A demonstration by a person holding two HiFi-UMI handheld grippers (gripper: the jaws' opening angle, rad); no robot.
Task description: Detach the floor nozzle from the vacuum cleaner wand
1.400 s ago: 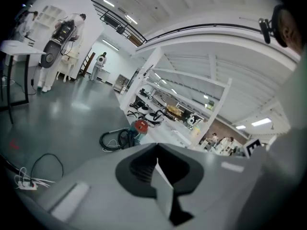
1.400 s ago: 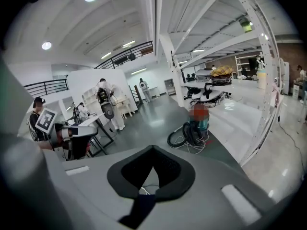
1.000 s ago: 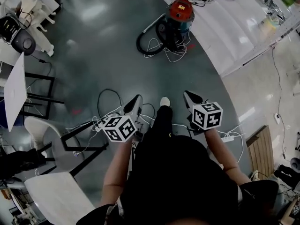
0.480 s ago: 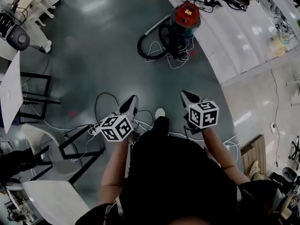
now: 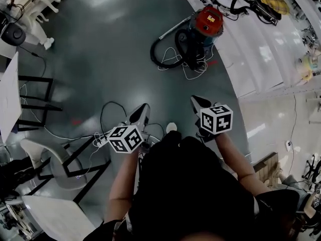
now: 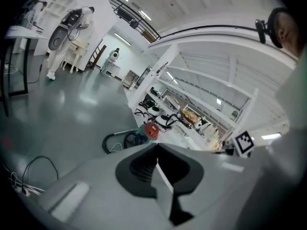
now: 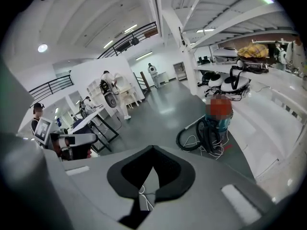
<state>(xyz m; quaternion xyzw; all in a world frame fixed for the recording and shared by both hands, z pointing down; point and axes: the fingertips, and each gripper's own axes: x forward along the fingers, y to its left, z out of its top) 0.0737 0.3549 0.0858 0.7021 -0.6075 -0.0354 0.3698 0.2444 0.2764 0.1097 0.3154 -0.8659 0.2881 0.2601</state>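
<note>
Red-lidded canister vacuum cleaner [image 5: 206, 25], standing on the grey floor [image 5: 110, 49] beside a white platform [image 5: 251, 49], well ahead of both grippers. Its black hose [image 5: 163, 54] is coiled next to it with the silver wand [image 5: 170, 32] slanting along the hose's far side; the floor nozzle cannot be made out. Left gripper [image 5: 144, 107] and right gripper [image 5: 195, 100], side by side above loose floor cables [image 5: 108, 109], each with jaws closed and empty.

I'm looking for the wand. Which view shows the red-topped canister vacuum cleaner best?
The head view: the red-topped canister vacuum cleaner shows whole from above, with its coiled black hose. The left gripper view shows it small and far; the right gripper view shows it larger, but a blur patch covers its top.
</note>
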